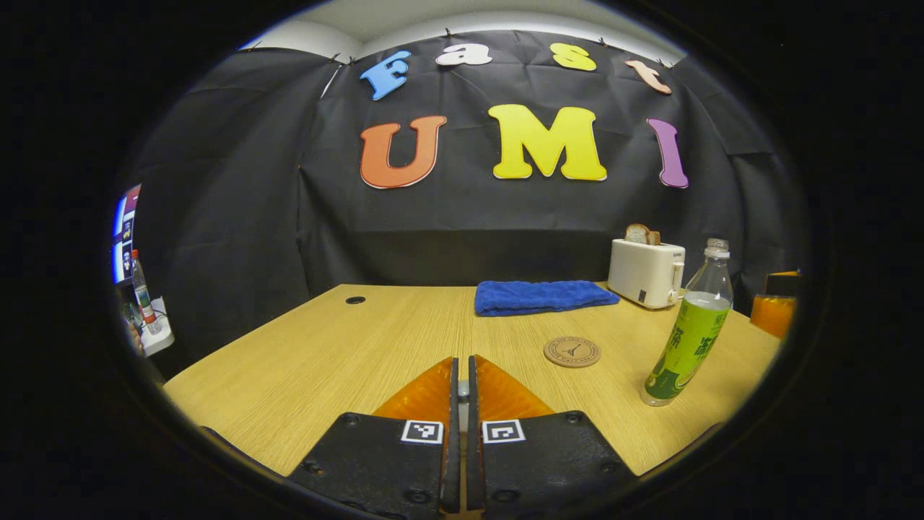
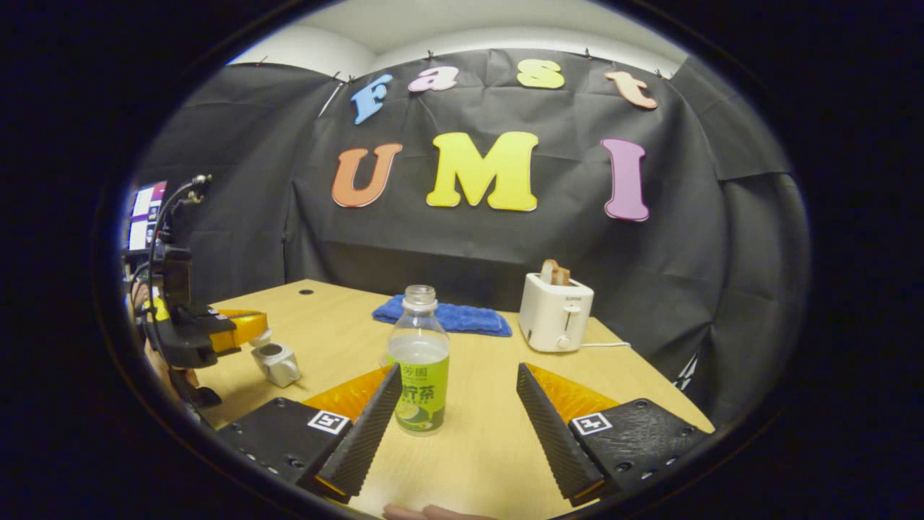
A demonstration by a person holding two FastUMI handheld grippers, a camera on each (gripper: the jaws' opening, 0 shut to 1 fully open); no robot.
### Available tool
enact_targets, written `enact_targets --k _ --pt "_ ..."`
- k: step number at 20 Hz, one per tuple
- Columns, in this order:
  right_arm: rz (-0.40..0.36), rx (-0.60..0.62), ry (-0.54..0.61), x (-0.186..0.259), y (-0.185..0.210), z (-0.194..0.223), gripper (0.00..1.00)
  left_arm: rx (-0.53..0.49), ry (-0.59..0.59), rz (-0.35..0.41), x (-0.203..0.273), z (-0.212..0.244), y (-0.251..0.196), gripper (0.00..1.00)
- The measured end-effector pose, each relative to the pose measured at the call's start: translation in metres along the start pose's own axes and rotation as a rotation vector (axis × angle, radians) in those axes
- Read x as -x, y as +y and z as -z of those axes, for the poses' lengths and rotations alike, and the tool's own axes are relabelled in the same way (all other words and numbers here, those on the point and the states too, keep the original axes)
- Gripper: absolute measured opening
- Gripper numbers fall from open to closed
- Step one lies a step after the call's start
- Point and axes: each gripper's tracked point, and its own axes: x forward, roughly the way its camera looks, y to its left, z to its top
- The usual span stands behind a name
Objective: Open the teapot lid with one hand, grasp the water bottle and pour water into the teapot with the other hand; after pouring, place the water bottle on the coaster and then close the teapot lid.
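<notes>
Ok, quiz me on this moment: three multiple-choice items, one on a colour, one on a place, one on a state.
1. The folded towel at the back of the table is:
A red
B blue
C white

2. With respect to the water bottle, the coaster lies:
A under it
B apart from it, with nothing on it
C on top of the towel

3. The right gripper is:
A open, bottle not clamped
B shut on the bottle
C shut on the coaster

Answers:
1 B: the left gripper view shows blue cloth.
2 B: bare table separates the two there.
3 A: in the right gripper view its fingers stand wide apart, and the bottle is upright by one of them.
</notes>
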Motion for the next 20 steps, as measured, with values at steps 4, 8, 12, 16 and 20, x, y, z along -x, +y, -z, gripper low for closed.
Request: enact_targets --k 4,8,12,16,20 --pt "-0.041 -0.036 0.012 -0.01 0.013 0.012 0.95 -0.048 -0.037 -0.003 0.022 -0.025 0.005 0.06" --pt "-0.07 -0.055 0.025 -0.026 0.027 0.03 0.95 -0.006 -0.055 0.051 0.048 -0.049 -0.003 0.06" --pt "-0.121 -0.1 0.036 -0.044 0.041 0.044 0.96 0.016 -0.074 0.087 0.072 -0.068 -0.002 0.06" --pt "-0.095 -0.1 0.015 -0.062 0.04 0.042 0.96 0.035 -0.072 0.098 0.085 -0.072 0.004 0.04" --pt "-0.072 -0.086 0.02 -0.077 0.042 0.043 0.95 0.039 -0.041 0.117 0.09 -0.067 0.01 0.03"
